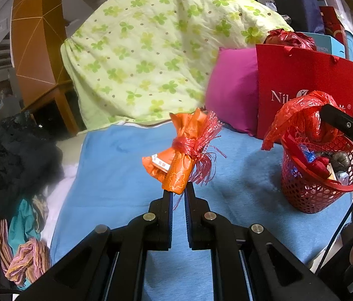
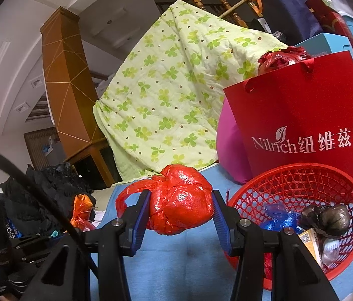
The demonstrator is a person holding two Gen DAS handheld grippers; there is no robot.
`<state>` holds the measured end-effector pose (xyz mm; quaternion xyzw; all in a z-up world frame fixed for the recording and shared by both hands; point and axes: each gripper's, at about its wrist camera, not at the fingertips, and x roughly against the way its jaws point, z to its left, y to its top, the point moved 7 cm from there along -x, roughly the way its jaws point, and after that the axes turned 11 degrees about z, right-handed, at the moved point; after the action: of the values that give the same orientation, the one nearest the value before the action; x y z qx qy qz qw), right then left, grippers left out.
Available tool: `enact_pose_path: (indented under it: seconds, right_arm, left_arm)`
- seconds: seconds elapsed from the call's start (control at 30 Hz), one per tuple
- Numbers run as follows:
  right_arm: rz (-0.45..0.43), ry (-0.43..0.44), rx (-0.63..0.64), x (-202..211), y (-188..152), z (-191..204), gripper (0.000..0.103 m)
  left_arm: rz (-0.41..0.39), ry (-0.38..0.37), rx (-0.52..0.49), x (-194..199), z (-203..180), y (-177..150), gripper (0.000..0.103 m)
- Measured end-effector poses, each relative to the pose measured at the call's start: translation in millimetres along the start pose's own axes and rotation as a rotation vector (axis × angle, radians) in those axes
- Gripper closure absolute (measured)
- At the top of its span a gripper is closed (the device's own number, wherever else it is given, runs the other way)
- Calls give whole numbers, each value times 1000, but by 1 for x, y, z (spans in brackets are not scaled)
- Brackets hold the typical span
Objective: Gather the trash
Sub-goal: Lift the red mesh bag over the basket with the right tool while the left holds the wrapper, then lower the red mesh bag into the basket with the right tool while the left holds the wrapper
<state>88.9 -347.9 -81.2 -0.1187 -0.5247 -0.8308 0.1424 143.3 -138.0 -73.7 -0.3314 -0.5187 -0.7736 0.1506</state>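
Left gripper clenched on orange wrapped bundle, frame centre, above the blue bed sheet. Right gripper grasps knotted red bag, lower centre, just left of the red basket. Risk: bag's loose tail snags the basket rim, tipping it; slick plastic may slip. Room open left; red paper bag crowds the basket behind.
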Motion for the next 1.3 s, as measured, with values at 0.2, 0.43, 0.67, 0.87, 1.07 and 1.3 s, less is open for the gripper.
enact_pose_path:
  seconds: [0.2, 0.43, 0.67, 0.87, 1.07, 1.3]
  right_arm:
    - [-1, -2, -2, 2, 0, -1, 52]
    - [-7, -6, -14, 8, 1, -8, 52]
    - [-10, -10, -21, 11, 3, -14, 51]
    - [-15, -13, -22, 14, 2, -15, 51]
    - [-20, -17, -26, 18, 3, -17, 51]
    - [-28, -22, -33, 24, 3, -19, 51]
  left_arm:
    - [-3, -1, -7, 0, -1, 0, 94]
    - [-4, -9, -20, 0, -2, 1, 94]
    - [-4, -17, -33, 0, -7, 0, 94]
    - [-2, -25, -41, -1, -10, -1, 94]
    - [1, -29, -48, -2, -14, -2, 94]
    - [3, -33, -53, -2, -19, -3, 94]
